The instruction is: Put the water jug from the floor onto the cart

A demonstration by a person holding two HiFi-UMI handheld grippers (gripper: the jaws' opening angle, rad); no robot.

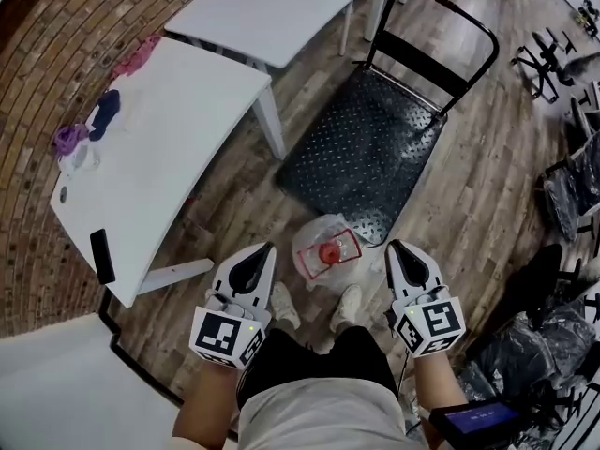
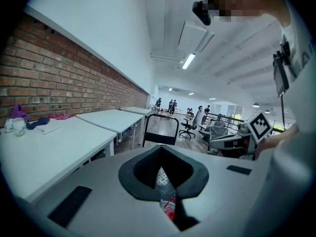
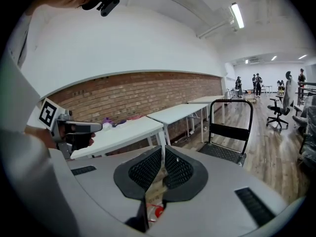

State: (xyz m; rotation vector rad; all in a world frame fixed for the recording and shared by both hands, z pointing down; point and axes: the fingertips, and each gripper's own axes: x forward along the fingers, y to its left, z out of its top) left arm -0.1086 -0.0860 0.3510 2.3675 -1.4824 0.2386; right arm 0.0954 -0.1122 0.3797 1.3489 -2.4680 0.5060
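We see the clear water jug [image 1: 317,239] with its red cap standing upright on the wood floor. It sits just beside the near edge of the black cart [image 1: 366,148], whose handle rises at the far end.

Head camera: high up, facing steeply down onto the brown wood-plank floor [image 1: 487,176]. The left gripper [image 1: 269,247] and right gripper [image 1: 392,245] sit near its bottom edge.

Gripper cameras: low, one riding each gripper, facing nearly level towards the far end of the room.

All three views share the black perforated metal cart [image 1: 361,148] and the white rectangular tables [image 1: 159,148].
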